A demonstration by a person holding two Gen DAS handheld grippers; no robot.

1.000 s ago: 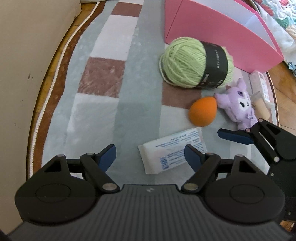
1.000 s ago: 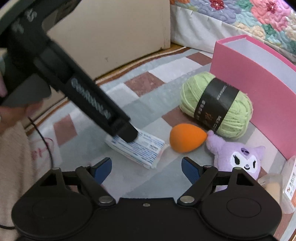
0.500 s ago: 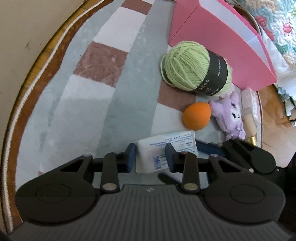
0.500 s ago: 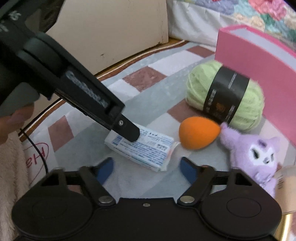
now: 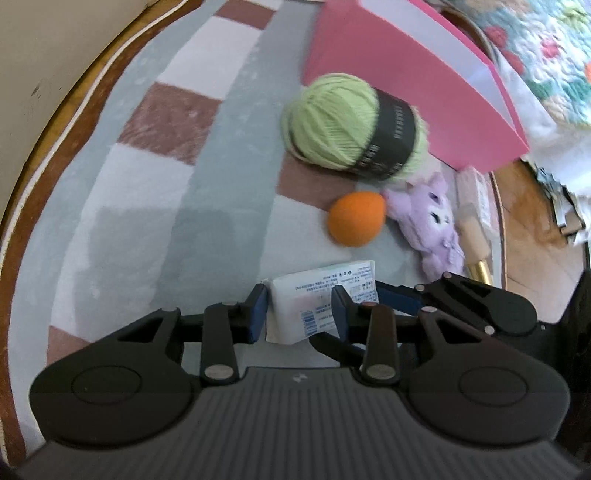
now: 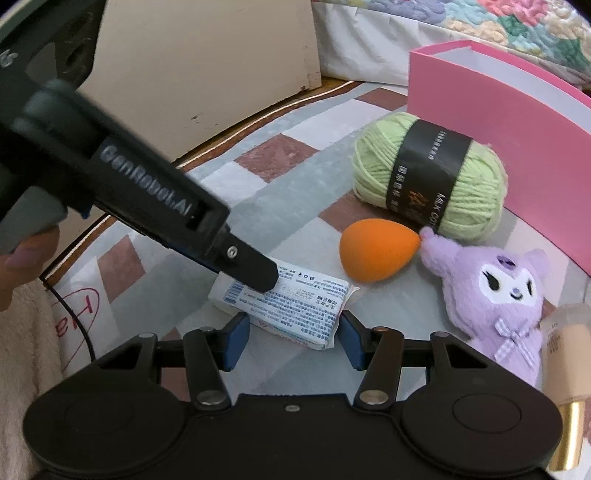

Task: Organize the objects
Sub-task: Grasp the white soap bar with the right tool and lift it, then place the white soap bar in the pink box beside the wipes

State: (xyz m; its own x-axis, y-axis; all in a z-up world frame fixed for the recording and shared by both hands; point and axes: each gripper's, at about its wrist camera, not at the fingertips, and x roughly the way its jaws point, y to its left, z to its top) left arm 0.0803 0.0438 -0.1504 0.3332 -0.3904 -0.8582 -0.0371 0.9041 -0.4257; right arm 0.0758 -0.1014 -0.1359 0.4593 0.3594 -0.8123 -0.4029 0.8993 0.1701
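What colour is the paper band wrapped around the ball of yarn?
Black with small pale lettering, around the light green yarn ball; the right wrist view shows it best.

I work on the floor of a home bedroom: a checked rug (image 6: 258, 177) lies over wooden floorboards (image 5: 532, 221), a bed with a flowery quilt (image 6: 480, 22) stands just behind, and a cream wall (image 5: 55, 55) runs alongside.

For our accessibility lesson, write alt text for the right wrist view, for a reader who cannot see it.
The right gripper is closing around one end of a white printed packet on a checked rug, while the left gripper clamps its other end. Beyond lie an orange sponge, green yarn, a purple plush and a pink box.
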